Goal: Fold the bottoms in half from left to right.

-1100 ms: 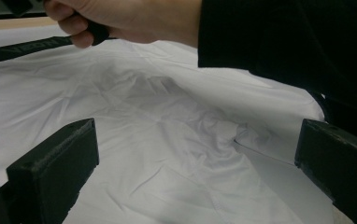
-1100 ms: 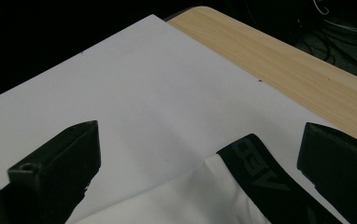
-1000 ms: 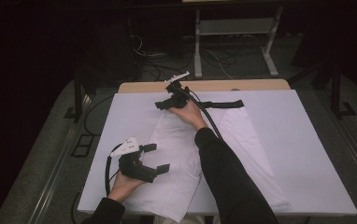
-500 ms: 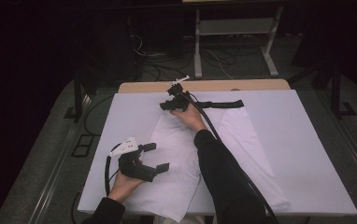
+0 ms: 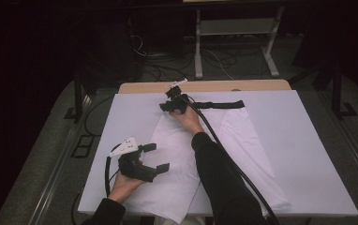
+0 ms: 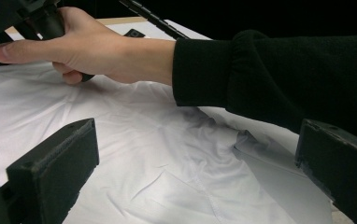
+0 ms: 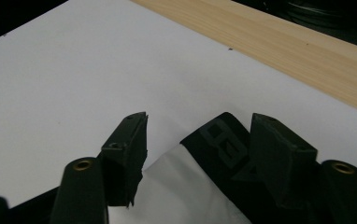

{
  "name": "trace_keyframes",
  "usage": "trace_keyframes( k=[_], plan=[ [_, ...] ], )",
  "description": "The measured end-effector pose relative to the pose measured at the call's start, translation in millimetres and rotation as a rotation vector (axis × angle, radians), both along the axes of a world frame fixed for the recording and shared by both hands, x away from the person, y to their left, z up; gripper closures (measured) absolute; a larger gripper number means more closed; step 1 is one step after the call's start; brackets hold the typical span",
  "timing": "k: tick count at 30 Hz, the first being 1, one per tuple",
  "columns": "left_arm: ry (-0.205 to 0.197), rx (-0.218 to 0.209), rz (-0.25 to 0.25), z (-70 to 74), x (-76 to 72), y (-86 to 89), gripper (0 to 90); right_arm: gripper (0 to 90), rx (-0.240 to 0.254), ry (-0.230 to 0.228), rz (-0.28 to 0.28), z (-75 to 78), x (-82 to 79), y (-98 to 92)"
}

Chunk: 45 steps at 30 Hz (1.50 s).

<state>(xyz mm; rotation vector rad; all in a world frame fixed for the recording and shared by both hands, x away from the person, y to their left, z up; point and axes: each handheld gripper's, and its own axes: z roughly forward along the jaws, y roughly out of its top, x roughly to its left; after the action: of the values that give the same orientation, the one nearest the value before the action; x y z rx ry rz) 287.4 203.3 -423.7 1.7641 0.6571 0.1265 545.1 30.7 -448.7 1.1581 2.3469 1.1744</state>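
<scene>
the white garment (image 5: 177,154) lies spread flat on the white table cover (image 5: 308,154), its black waistband (image 5: 219,104) at the far end, near the wooden table edge (image 5: 205,86), its near end reaching the edge by the person. it looks like a pair of white shorts or trousers, lightly creased in the middle.

right gripper (image 5: 170,105) is down at the far left corner of the garment, right where the black waistband begins. its jaws have just been closing, and in the right gripper view the right gripper (image 7: 197,135) sits half closed with the waistband corner (image 7: 221,140) and a bit of white cloth between the two jaws. the right-hand jaw seems to lie against the band, the other jaw stands just clear of the cloth, so no firm pinch there yet. the right hand (image 5: 186,119) wraps the handle, black sleeve (image 5: 214,173) stretching back across the fabric.

left gripper (image 5: 153,157) hangs over the near left part of the garment, jaws wide apart and nothing in them. the left gripper view looks between its jaws onto creased white cloth (image 6: 167,154), with the right hand (image 6: 88,49) and sleeve (image 6: 270,79) beyond.
</scene>
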Motion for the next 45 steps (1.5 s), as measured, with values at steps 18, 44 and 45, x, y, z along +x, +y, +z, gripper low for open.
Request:
trace_keyframes(
  k=[18, 44, 45],
  plan=[
    [-0.007, -0.001, 0.001, 0.1, 0.5, 0.8, 0.0, 70.7, -0.065, 0.003, -0.088, -6.6, -2.0, 13.0],
    [0.046, 0.071, 0.062, 3.1, -0.5, 11.3, 0.0, 85.8, -0.012, -0.045, -0.05, 13.9, -28.9, -3.9],
    [0.056, 0.077, 0.07, 3.5, -1.3, 12.8, 0.0, 85.8, -0.01, -0.048, -0.051, 14.4, -30.3, -4.5]
  ],
)
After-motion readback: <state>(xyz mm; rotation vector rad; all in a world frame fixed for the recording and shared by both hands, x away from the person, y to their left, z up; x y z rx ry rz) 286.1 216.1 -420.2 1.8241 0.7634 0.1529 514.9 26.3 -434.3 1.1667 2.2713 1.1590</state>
